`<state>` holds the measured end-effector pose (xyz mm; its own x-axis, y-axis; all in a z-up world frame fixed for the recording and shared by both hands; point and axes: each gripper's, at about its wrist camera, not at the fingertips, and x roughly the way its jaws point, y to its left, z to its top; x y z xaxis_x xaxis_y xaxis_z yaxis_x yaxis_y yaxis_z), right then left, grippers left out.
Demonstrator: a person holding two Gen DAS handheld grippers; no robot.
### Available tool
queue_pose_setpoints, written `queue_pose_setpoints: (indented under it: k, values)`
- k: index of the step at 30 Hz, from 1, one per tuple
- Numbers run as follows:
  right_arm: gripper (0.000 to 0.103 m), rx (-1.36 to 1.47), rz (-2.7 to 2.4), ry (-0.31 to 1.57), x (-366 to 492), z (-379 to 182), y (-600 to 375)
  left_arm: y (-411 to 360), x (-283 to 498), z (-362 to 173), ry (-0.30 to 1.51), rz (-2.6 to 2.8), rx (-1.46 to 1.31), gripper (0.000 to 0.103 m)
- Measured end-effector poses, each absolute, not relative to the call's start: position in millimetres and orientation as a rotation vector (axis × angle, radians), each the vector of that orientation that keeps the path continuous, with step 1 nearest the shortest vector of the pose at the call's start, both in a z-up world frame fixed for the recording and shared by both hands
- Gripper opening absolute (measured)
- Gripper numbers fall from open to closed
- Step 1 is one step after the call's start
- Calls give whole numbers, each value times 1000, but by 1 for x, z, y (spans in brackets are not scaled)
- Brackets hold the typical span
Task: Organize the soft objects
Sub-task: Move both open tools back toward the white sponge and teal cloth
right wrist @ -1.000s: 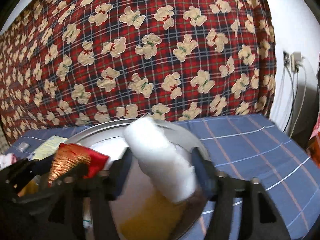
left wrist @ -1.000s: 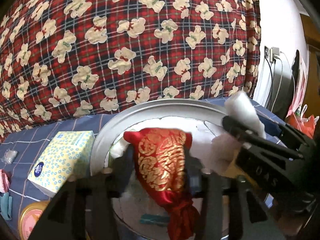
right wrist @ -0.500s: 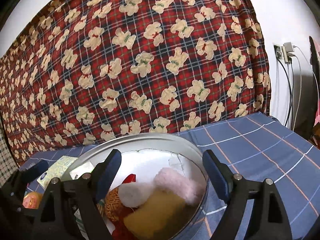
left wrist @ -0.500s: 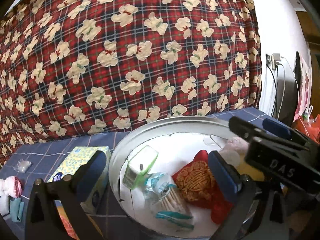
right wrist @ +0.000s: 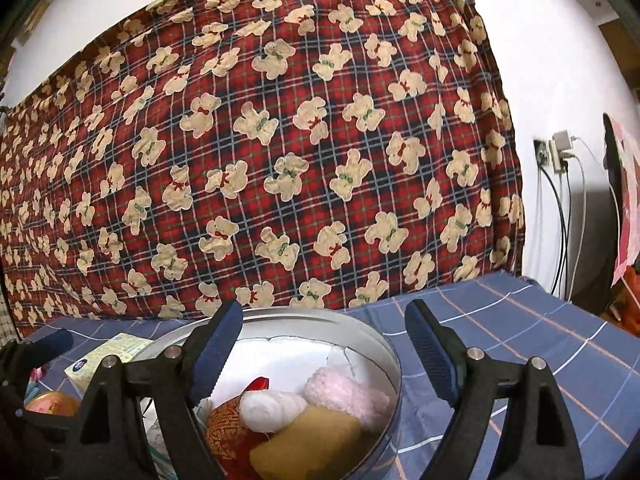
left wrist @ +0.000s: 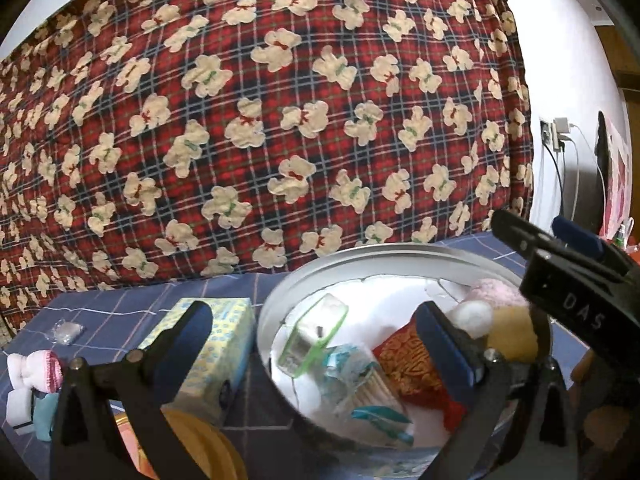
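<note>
Both hand-held grippers, left (left wrist: 316,344) and right (right wrist: 324,344), are spread and empty above the round tin (right wrist: 394,364); release step judged done; pink-and-white soft items (left wrist: 34,376) at far left are judged next.

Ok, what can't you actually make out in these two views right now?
- Left wrist view: the red gold-patterned pouch is partly hidden behind a finger of the left gripper.
- Left wrist view: the orange round thing is cut off by the bottom edge.
- Right wrist view: the tissue box print is too small to read.
</note>
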<state>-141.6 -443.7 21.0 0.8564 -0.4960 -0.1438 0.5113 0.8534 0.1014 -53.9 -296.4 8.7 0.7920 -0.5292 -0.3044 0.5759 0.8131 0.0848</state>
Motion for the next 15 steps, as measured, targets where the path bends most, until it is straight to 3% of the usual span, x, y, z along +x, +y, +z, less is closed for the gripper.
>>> queue_pose_setpoints:
  k: [15]
  values:
    - [85,144,-550,73,-149,23,-433,-258,-61,7,282,-583,193,103]
